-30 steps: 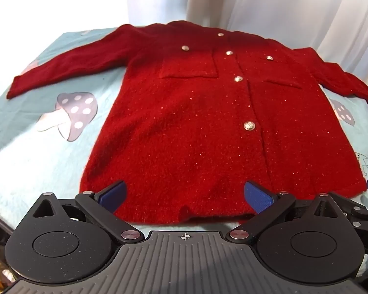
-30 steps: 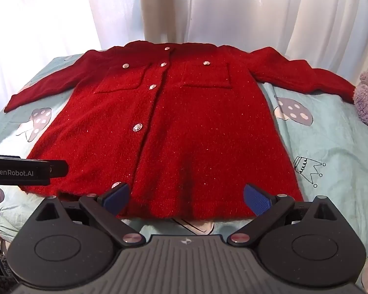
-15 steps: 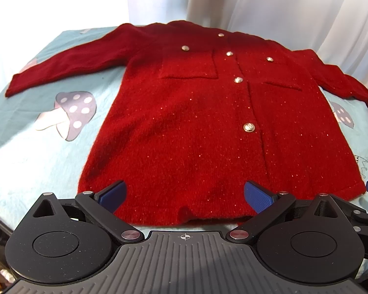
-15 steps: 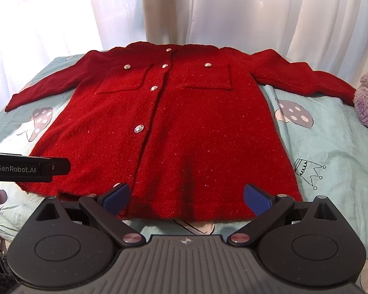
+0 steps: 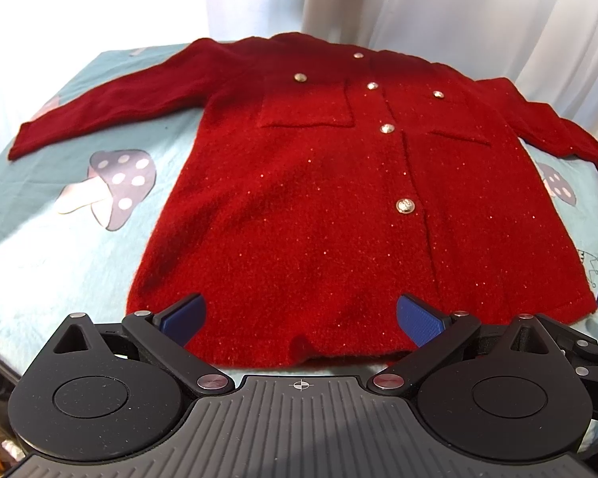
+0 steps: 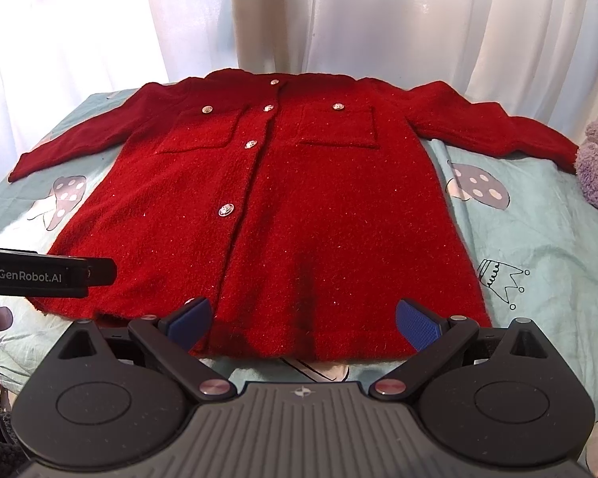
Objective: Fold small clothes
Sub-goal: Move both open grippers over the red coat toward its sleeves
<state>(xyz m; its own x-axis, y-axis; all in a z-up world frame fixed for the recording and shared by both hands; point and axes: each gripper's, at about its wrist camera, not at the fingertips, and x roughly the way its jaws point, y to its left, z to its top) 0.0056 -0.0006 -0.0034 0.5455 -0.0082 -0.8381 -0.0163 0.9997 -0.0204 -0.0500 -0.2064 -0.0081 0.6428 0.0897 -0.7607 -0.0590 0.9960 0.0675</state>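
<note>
A red knit cardigan (image 6: 299, 207) lies flat, buttoned and sleeves outspread, on a mushroom-print bedsheet (image 6: 538, 239). Thick and fuzzy, it looks soft, limp and fairly heavy; cuffs or hem corners seem the best holds. Both the left gripper (image 5: 299, 316) and right gripper (image 6: 303, 316) hover at the hem, jaws spread, empty.

Red fuzzy cardigan (image 5: 319, 207) – buttoned, front up, flat on the sheet (image 5: 40, 247) – both sleeves spread out sideways.
</note>
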